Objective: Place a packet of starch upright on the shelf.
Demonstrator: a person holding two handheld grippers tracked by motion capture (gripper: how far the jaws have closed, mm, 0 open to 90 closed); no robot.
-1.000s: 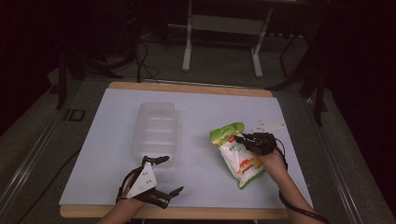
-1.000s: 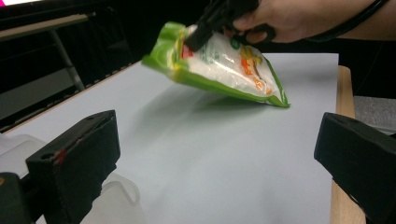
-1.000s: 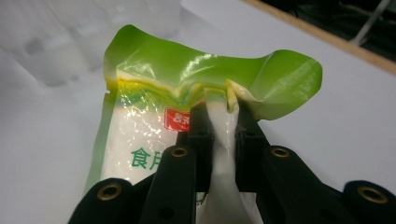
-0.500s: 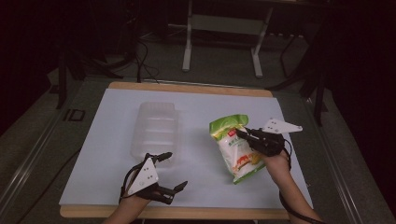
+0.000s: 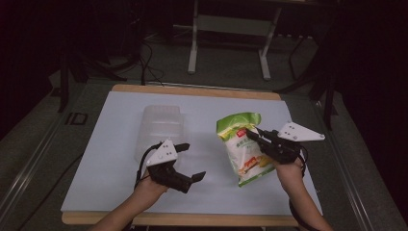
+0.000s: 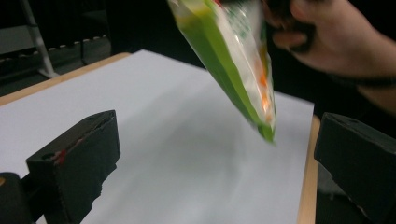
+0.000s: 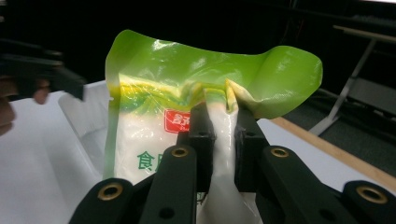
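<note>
- On the green-and-white plastic food pouch (image 7: 154, 140) that I look at along my right gripper, a small red rectangular label (image 7: 178, 122) sits just under the green top band. It carries white Chinese characters, too blurred for me to read.
- Below that label, on the white front of the same pouch, I can make out the large green character "食", with a second green character after it cut off by my gripper.
- On the dark floor (image 5: 57, 144) left of my white counter (image 5: 120, 110), from the high view, white block letters read "ID" (image 5: 76, 118).
- From the high view, the print on the pouch's front is too small to read.
</note>
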